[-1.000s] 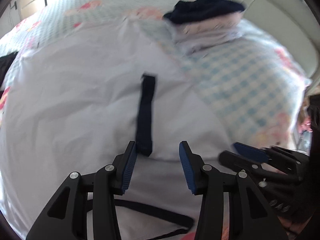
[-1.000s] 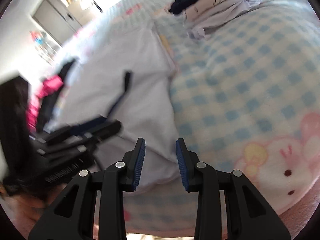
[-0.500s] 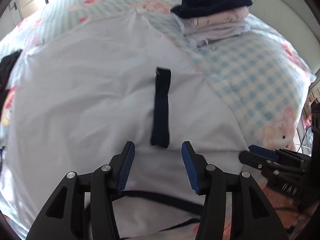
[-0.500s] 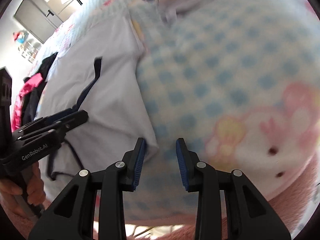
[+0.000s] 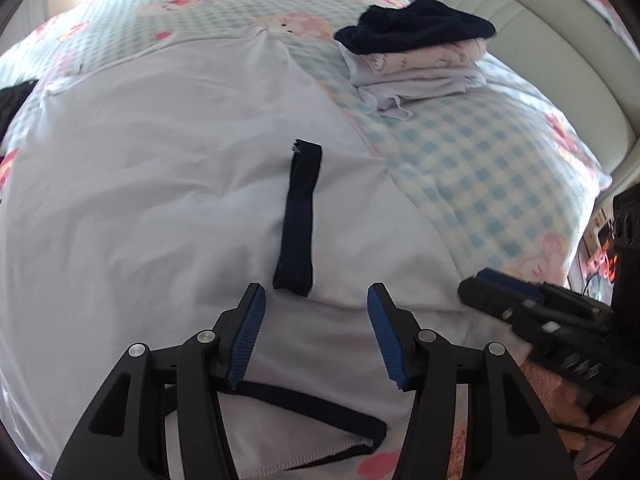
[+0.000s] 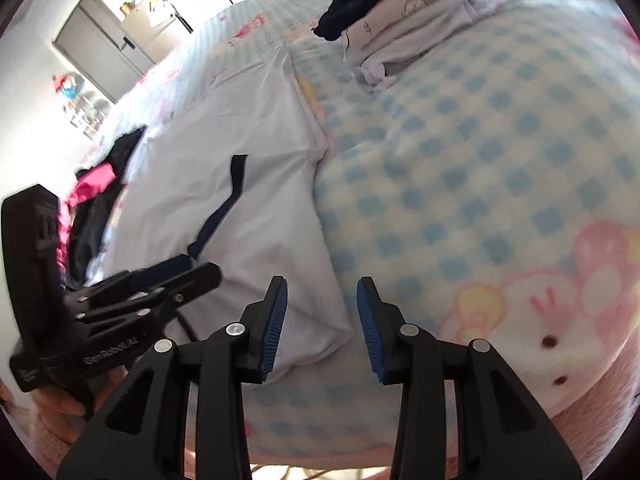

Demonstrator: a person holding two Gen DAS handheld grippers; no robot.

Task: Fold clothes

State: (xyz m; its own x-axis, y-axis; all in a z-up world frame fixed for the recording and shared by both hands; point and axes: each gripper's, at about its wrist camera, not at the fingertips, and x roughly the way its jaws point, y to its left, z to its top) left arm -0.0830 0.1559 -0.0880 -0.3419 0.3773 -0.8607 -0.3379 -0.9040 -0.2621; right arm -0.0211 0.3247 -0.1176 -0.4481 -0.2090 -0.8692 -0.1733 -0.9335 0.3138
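A white garment (image 5: 160,184) with a dark navy strap (image 5: 299,216) and navy-edged neckline (image 5: 304,400) lies spread on the bed. My left gripper (image 5: 316,328) is open and empty, hovering over the garment's near edge just in front of the strap. My right gripper (image 6: 322,320) is open and empty, hovering over the garment's near right corner (image 6: 320,344). The garment also shows in the right wrist view (image 6: 224,200). The right gripper shows at the right of the left wrist view (image 5: 520,304), and the left gripper at the left of the right wrist view (image 6: 152,284).
A stack of folded clothes (image 5: 416,60) with a dark navy item on top sits at the far right of the checked blanket (image 5: 480,168). A heap of pink and black clothes (image 6: 92,188) lies at the far left. A pale headboard (image 5: 520,40) curves behind.
Both grippers have opened wider. The left gripper has drawn back slightly from the strap. The right gripper has swung over the garment's near right corner.
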